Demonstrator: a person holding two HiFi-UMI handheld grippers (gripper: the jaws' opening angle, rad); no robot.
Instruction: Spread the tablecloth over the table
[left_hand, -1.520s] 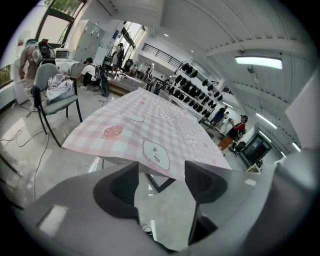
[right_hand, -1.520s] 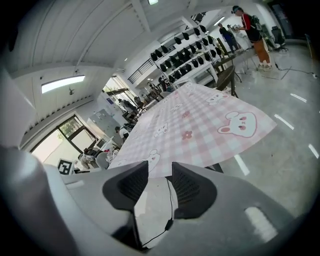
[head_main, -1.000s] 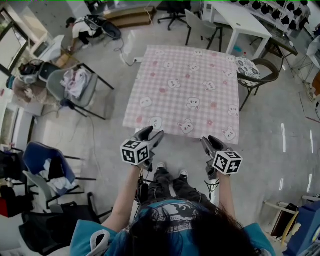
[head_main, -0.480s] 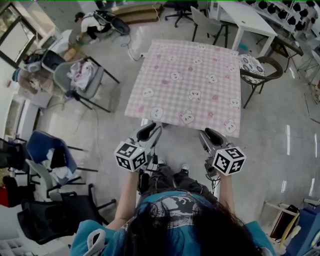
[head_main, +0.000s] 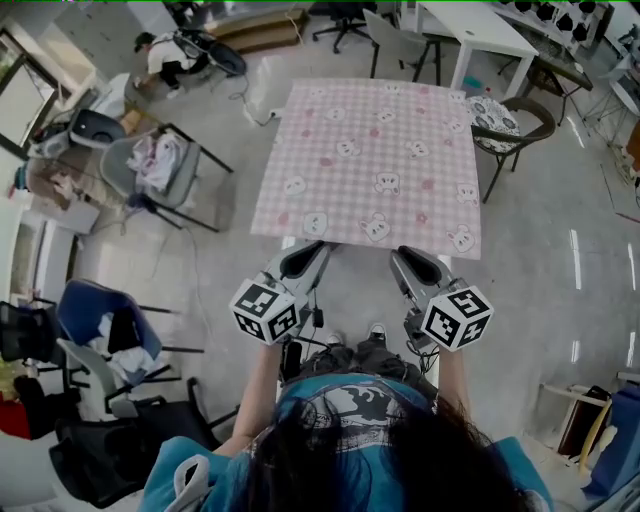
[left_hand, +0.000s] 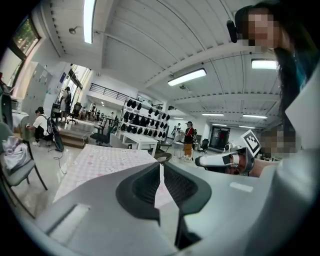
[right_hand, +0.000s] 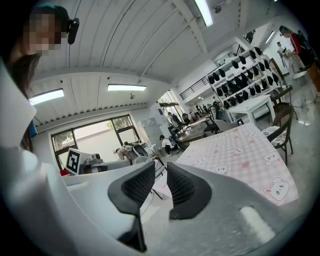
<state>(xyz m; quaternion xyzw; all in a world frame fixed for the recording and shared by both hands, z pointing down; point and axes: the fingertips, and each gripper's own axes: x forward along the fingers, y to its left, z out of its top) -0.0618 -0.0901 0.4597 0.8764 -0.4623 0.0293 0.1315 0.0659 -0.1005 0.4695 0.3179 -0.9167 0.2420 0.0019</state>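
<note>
Closing on nothing: my left gripper (head_main: 305, 257) almost together, my right gripper (head_main: 410, 262) half apart; the tablecloth (head_main: 375, 150) lies just beyond both.

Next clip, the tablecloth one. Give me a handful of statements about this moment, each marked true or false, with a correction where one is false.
1. The tablecloth is pink checked with little bear prints. True.
2. The right tool is clamped on the tablecloth. False: its jaws stand apart with nothing between them, though they have just been closing.
3. In the head view, a chair stands beside the tablecloth's right edge. True.
4. The tablecloth is bunched up in a heap. False: it lies spread out flat.
5. A person crouches on the floor at the upper left of the head view. True.
</note>
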